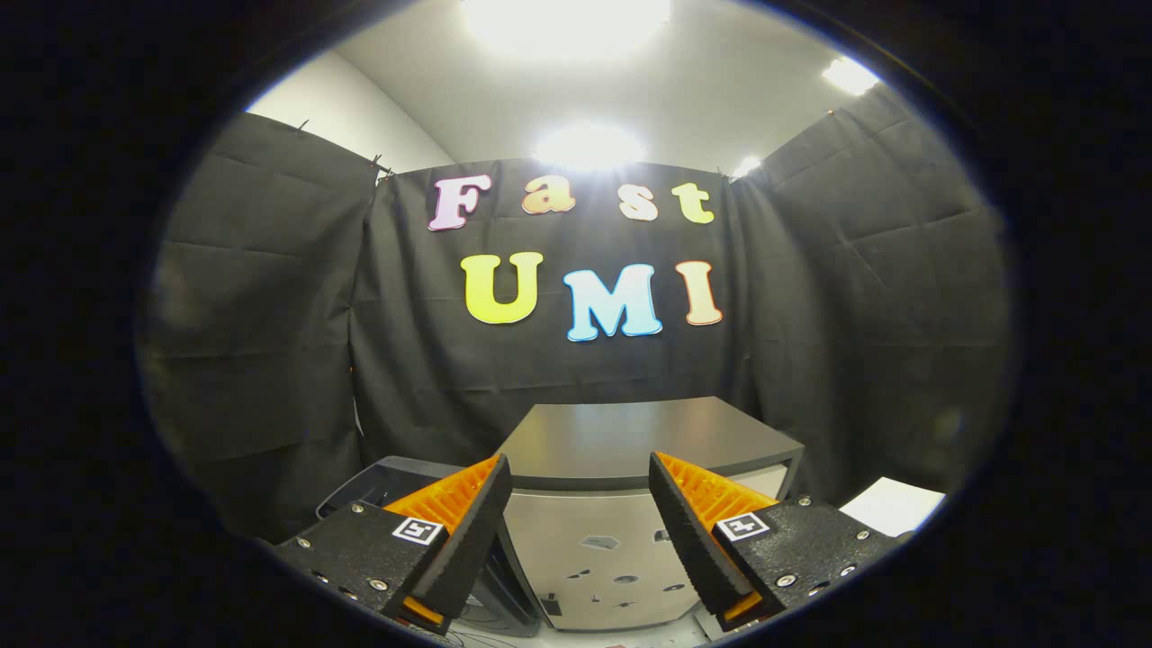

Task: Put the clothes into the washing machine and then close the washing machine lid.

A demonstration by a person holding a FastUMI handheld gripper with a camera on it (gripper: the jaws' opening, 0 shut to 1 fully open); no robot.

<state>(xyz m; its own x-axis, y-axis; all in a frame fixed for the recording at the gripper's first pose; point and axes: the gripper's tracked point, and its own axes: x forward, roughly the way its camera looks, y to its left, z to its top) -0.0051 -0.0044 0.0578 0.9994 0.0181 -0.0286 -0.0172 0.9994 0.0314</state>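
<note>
My gripper [579, 463] is open, with a wide gap between its fingers and nothing held. Just ahead of the fingers, and seen through the gap, stands the washing machine [594, 549], a small box with a silver-grey front. Its dark flat lid [648, 436] lies level on top. The fingertips are at about the height of the lid's front edge, one on each side of the machine's front.
A dark container [382, 481] stands to the left of the machine, partly behind my left finger. A white flat surface [891, 504] lies to the right, beyond my right finger. Black cloth walls [270, 360] close the booth behind and on both sides.
</note>
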